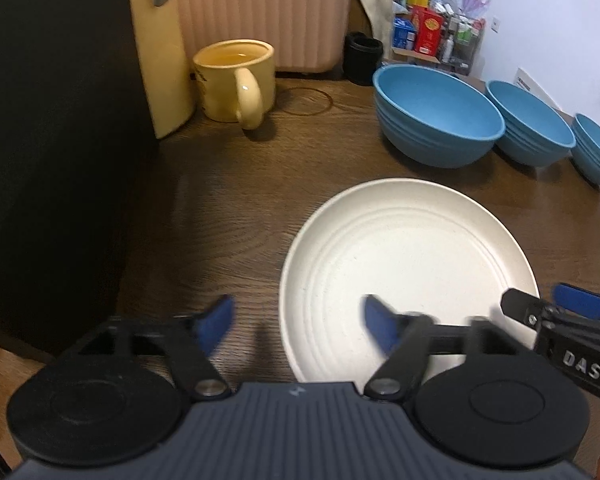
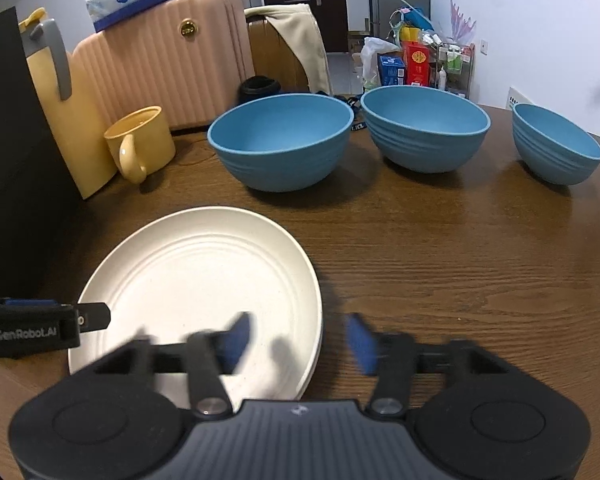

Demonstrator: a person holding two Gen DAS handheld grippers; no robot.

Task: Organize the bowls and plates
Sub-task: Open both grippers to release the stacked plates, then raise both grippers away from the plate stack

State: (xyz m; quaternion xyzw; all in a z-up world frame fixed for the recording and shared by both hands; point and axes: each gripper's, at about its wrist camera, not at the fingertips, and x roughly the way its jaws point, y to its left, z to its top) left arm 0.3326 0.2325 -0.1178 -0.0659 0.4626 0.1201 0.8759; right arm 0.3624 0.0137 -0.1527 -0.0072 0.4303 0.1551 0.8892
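My left tongs point(image 1: 296, 326) sit low in the frame of the left wrist view, released, the two blue tips spread wide with nothing between them. The white plate point(image 1: 408, 264) lies flat on the wooden table point(image 1: 220, 208), filling the lower right of that view; my right-hand tip hangs over its near left part, while my left-hand tip is over bare wood just beside the rim. I cannot tell whether either tip touches anything.

My right tongs point(image 2: 300, 340) are also released, tips apart and blurred. In the right wrist view the plate point(image 2: 204, 280) lies in the lower left, and its right rim runs between my two tips: the left tip is over the plate, the right tip over the table. From the look of the rim in the lower middle, there may be a second plate beneath, but I cannot be sure.

Each pair of tongs shows at the edge of the other's view, both near the plate's close side.

Three blue bowls stand apart in a row beyond the plate, across the upper right: the large bowl point(image 2: 282, 142), the middle bowl point(image 2: 424, 128), the small bowl point(image 2: 556, 142). A yellow mug point(image 2: 140, 142) stands at the upper left.
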